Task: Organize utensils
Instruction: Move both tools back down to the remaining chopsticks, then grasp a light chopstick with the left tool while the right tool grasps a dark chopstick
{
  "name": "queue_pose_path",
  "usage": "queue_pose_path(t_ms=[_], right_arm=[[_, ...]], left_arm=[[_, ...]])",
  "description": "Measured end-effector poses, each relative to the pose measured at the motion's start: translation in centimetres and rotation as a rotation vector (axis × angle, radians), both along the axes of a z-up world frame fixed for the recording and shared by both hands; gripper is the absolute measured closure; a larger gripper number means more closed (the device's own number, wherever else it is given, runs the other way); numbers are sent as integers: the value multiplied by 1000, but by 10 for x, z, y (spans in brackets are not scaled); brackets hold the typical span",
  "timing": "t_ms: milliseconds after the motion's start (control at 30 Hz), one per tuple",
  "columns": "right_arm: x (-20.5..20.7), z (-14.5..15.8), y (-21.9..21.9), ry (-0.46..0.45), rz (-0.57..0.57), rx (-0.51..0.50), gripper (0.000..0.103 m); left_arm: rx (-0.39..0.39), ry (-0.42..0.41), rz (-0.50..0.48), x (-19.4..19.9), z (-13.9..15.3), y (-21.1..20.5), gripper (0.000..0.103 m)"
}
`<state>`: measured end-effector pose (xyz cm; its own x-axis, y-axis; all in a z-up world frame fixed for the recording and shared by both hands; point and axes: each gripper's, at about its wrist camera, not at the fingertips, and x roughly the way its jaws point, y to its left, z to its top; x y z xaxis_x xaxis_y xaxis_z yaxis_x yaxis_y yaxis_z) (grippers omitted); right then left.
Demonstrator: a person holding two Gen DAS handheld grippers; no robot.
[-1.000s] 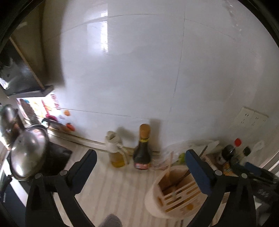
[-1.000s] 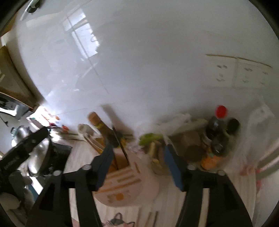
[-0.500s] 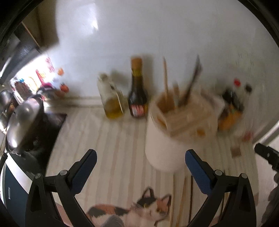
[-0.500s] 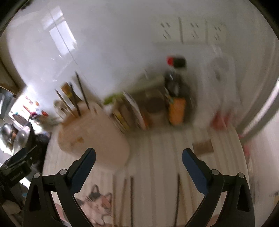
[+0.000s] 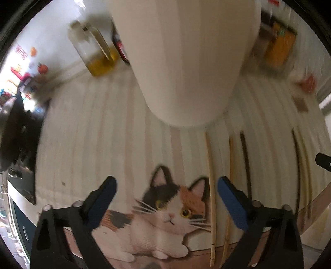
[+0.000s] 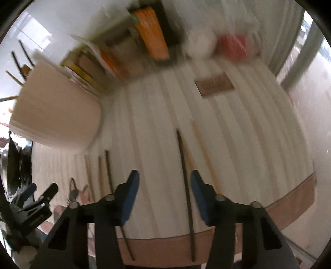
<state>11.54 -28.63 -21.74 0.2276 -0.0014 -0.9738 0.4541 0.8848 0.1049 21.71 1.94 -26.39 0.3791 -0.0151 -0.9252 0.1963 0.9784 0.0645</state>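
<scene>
- Dark, thin wooden chopstick (image 6: 185, 175) lies on the striped cream mat (image 6: 238, 134), lower centre, between the right gripper (image 6: 163, 186) jaws, which are closing (pads not touching it).
- Left gripper (image 5: 166, 192) jaws, wide and closing, hang over the printed cat (image 5: 169, 211); pale bamboo chopstick (image 5: 211, 186) just inside the right pad.
- Cream plastic utensil holder (image 5: 186, 51) fills the upper centre.

A home kitchen, by the look of the counter: a striped mat (image 5: 99, 128) with a calico cat printed at its near edge covers the worktop, and chopsticks (image 6: 185, 171) lie loose on it. Along the white tiled wall (image 6: 62, 18) at the far edge stand a glass oil bottle (image 5: 96, 49), a cream utensil holder (image 5: 186, 62) and orange food packets (image 6: 152, 33). A black stove (image 5: 18, 132) sits past the mat's left edge.
</scene>
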Motion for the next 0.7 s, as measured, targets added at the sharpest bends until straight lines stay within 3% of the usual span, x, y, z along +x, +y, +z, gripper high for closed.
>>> queue_pose_path(t_ms=[133, 200, 267, 333, 400, 467, 567, 633, 700], right_arm=[[-10, -21, -5, 36, -17, 35, 61], [-17, -31, -8, 52, -26, 64, 61], [-20, -38, -9, 66, -31, 75, 61], [-25, -46, -11, 77, -34, 85, 61], [-26, -51, -9, 88, -26, 83, 61], [-23, -56, -7, 90, -15, 81, 61], [-21, -66, -1, 100, 16, 67, 74], [-18, -74, 7, 114, 51, 16, 97], [-15, -74, 14, 114, 73, -26, 97]], left_arm=[[-5, 93, -15, 1, -29, -13, 20], [-16, 113, -31, 2, -37, -18, 29], [-21, 132, -51, 2, -44, -26, 49], [-22, 140, -63, 1, -47, -32, 55], [-22, 121, -80, 0, -45, -38, 69], [-28, 126, -102, 0, -44, -43, 93], [-7, 133, -110, 0, -43, -44, 98], [-4, 137, -100, -2, -44, -37, 98], [-2, 144, -82, -4, -44, -25, 98]])
